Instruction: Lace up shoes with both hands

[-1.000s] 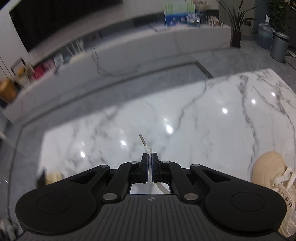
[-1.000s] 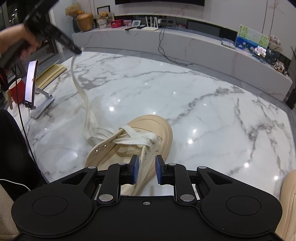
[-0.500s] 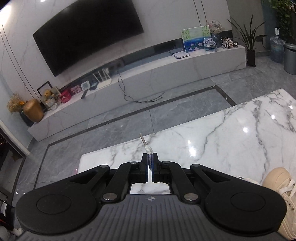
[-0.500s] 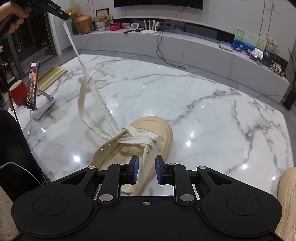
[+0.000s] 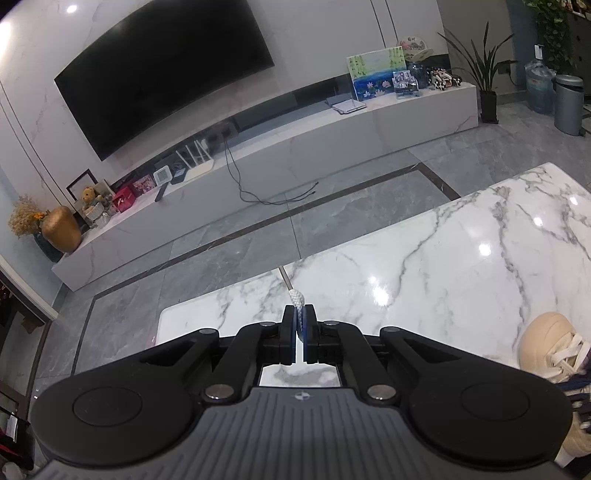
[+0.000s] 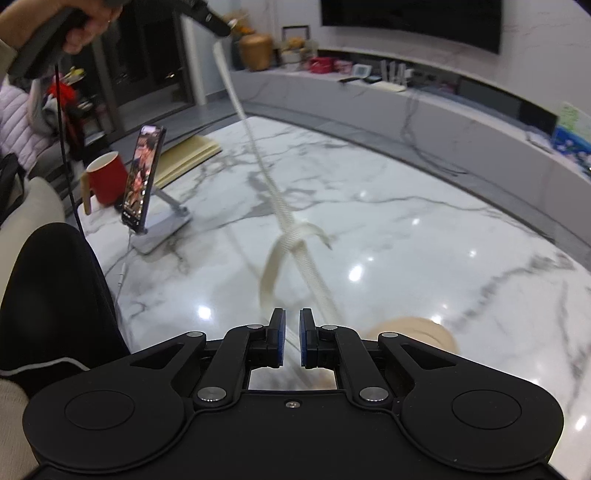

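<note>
My left gripper (image 5: 300,314) is shut on the white shoelace (image 5: 296,296) just below its grey tip, which sticks out past the fingers. In the right wrist view the left gripper (image 6: 218,26) is held high at the upper left, and the cream lace (image 6: 258,158) runs taut from it down toward the shoe, with a loop (image 6: 295,236) partway. The beige shoe (image 6: 410,326) shows only its toe behind my right gripper (image 6: 291,325), which is open and empty above it. The shoe (image 5: 546,343) also shows at the right edge of the left wrist view.
A white marble table (image 6: 406,229) bears the shoe. A phone on a stand (image 6: 144,177) and a red mug (image 6: 107,182) sit at its left end, beside a flat tan book (image 6: 188,155). My dark-clothed leg (image 6: 55,306) is at the left.
My left gripper rose and pulled the lace taut; the slack loop shrank. My right gripper's view swung left and up, so the shoe dropped mostly out of sight behind it.
</note>
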The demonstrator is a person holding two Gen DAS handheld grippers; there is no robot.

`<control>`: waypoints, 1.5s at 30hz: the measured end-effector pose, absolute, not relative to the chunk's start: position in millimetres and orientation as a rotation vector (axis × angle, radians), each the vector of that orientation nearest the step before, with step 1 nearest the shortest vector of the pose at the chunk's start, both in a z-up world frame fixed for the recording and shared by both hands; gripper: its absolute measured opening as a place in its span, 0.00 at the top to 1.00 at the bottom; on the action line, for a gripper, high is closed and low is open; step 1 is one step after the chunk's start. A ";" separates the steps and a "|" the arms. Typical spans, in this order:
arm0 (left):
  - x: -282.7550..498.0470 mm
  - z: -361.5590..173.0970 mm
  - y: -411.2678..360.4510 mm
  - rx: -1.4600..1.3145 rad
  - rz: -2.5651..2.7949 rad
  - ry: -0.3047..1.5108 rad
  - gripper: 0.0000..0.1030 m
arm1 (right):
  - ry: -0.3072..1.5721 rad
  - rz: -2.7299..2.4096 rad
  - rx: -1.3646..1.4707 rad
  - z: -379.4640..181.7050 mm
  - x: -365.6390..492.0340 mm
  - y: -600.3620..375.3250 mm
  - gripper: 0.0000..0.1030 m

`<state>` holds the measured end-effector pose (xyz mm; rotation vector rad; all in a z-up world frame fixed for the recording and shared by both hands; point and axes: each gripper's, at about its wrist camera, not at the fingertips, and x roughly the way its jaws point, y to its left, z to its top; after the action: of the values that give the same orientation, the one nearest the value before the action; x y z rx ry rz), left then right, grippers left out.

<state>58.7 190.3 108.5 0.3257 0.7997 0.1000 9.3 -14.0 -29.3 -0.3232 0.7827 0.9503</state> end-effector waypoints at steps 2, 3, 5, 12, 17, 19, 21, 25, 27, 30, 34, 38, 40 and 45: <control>56.3 108.4 193.7 0.324 0.089 0.807 0.98 | 0.795 0.953 -0.324 -34.5 16.2 -0.5 0.73; 55.3 108.3 194.9 0.325 0.085 0.811 0.98 | 0.804 0.955 -0.323 -37.9 19.6 7.1 0.73; 53.5 107.2 196.6 0.327 0.076 0.816 0.98 | 0.822 0.951 -0.310 -42.1 24.8 16.9 0.73; 46.4 99.4 206.5 0.328 0.046 0.832 0.98 | 0.856 0.947 -0.244 -43.6 40.2 34.5 0.76; 44.3 92.7 216.3 0.318 0.043 0.844 0.98 | 0.876 0.983 -0.255 -44.0 37.1 44.6 0.97; 43.9 91.1 219.2 0.314 0.044 0.845 0.98 | 0.884 1.009 -0.292 -44.5 30.1 48.9 0.98; 43.3 89.6 221.6 0.311 0.048 0.845 0.98 | 0.888 1.035 -0.333 -45.2 21.4 51.3 0.99; 41.5 88.5 223.9 0.309 0.049 0.843 0.98 | 0.898 1.100 -0.432 -50.2 -1.8 56.6 0.99; 40.6 88.3 223.8 0.313 0.050 0.842 0.98 | 0.908 1.128 -0.477 -54.0 -13.0 58.4 0.99; 39.3 88.3 223.0 0.321 0.053 0.841 0.98 | 0.936 1.146 -0.538 -64.5 -26.4 59.2 0.99; 37.4 89.0 221.1 0.331 0.054 0.840 0.98 | 0.957 1.141 -0.614 -76.5 -37.6 58.7 0.99; 36.3 88.6 214.1 0.349 0.040 0.838 0.98 | 0.979 1.131 -0.678 -84.7 -45.2 56.7 0.99; 34.6 83.4 203.8 0.375 0.006 0.846 0.98 | 0.982 1.121 -0.685 -86.5 -46.9 55.6 0.99; 30.5 70.3 178.0 0.438 -0.080 0.866 0.98 | 0.956 1.070 -0.734 -87.8 -50.1 52.6 0.92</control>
<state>30.5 178.0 70.3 0.4378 0.8663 -0.0801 -50.1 52.6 -87.8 -0.7344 0.9556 1.0701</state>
